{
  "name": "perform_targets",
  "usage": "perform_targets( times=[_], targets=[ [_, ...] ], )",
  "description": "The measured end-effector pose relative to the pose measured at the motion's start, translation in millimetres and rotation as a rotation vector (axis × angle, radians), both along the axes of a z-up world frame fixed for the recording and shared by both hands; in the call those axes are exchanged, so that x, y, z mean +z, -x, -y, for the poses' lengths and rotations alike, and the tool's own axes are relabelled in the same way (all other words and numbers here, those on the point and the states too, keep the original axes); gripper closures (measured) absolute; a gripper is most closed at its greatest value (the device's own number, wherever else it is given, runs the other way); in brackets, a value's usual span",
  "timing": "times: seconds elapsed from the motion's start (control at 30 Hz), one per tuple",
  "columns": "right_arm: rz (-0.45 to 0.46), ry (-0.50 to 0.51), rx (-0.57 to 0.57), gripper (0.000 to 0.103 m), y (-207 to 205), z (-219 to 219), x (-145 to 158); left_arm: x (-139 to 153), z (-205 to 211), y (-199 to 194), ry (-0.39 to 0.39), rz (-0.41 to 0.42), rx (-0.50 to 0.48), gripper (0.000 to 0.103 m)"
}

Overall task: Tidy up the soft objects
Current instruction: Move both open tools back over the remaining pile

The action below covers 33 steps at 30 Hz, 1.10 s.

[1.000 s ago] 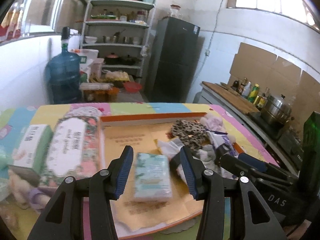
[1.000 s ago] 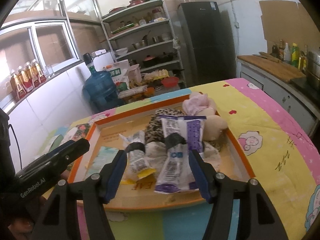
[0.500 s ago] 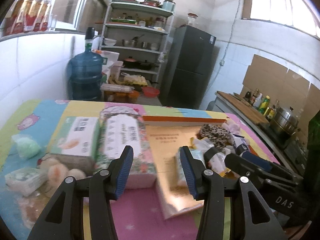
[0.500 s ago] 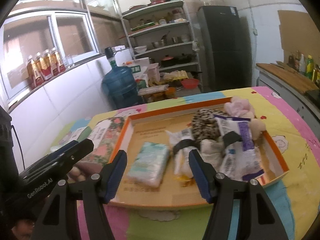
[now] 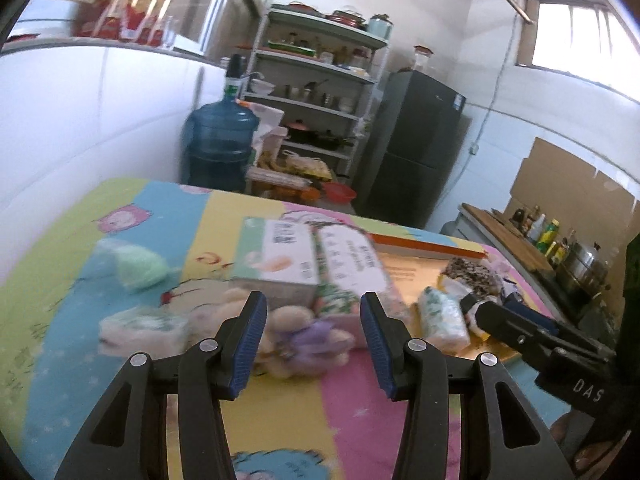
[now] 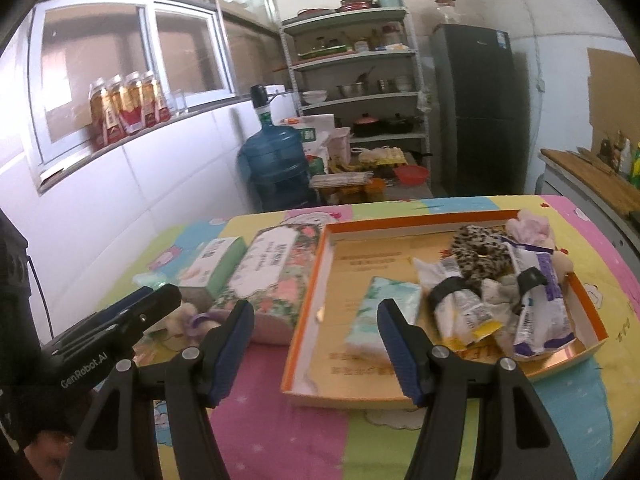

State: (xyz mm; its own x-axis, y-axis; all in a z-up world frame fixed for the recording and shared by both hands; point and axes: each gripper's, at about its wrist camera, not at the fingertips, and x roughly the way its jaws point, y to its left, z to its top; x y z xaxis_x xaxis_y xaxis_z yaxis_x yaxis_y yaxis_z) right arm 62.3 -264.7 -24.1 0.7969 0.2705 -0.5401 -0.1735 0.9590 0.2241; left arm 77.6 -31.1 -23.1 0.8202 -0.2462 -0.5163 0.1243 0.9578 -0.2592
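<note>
The left claw hangs spread and empty, lined up with the plush toy lying crosswise straight ahead on the tablecloth. The right claw, also spread, is farther off by the tray, so the left is nearer. Beyond sit two tissue packs.
</note>
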Motion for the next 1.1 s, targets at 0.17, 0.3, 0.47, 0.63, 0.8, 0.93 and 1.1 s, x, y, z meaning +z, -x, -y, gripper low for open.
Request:
perform_targets(
  times=[0.17,0.3,0.47,0.63,0.8,0.93,1.1],
  targets=[
    [-0.004,0.006,0.033,0.039,3,-19,-1,-7,-27,13,-0.007,-0.011,0.046,0.053],
    [-0.015,0.014,0.072,0.039,3,-34,-3,-12,-46,23,-0.025,-0.009,0.085,0.053],
    [-0.027,0.030,0.106,0.039,4,-51,-7,-24,-67,33,-0.040,-0.023,0.120,0.053],
    [-0.042,0.033,0.127,0.039,4,-64,-12,-33,-82,33,-0.029,-0.058,0.132,0.053],
    [-0.054,0.037,0.143,0.039,3,-75,-15,-43,-88,33,-0.008,-0.086,0.118,0.053],
    [-0.069,0.039,0.154,0.039,2,-83,-18,-52,-85,29,-0.007,-0.122,0.086,0.053],
    [-0.069,0.042,0.156,0.039,2,-88,-20,-60,-83,22,-0.024,-0.145,0.074,0.053]
  ],
)
